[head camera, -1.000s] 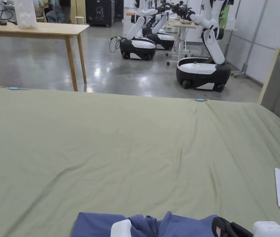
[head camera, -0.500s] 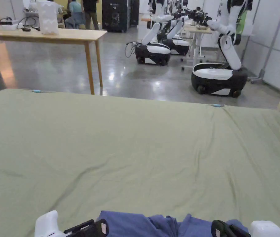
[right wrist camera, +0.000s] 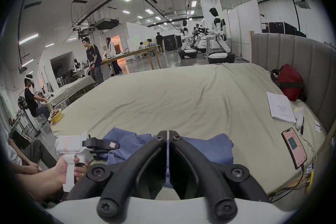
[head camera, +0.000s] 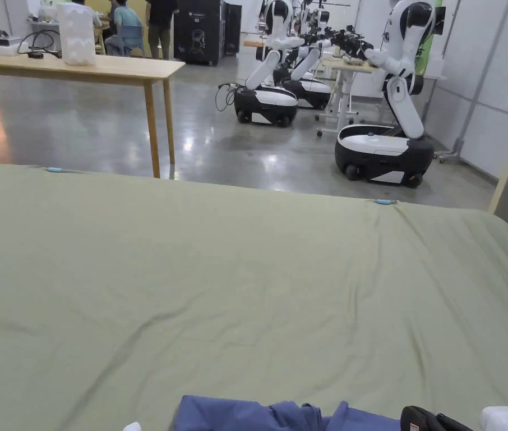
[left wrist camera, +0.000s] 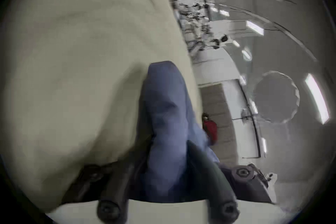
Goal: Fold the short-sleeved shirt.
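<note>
The right tool [right wrist camera: 167, 134] is clenched on a thin fold of the crumpled blue cotton shirt [right wrist camera: 205, 148]; the left tool [left wrist camera: 163, 169] grasps its other end. The shirt stretches sideways between them, along the green-sheeted bed's [head camera: 247, 280] near edge.

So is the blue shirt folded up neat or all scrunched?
Scrunched. The blue shirt lies bunched and wrinkled at the near edge of the green bed sheet, with no flat, tidy folds.
</note>
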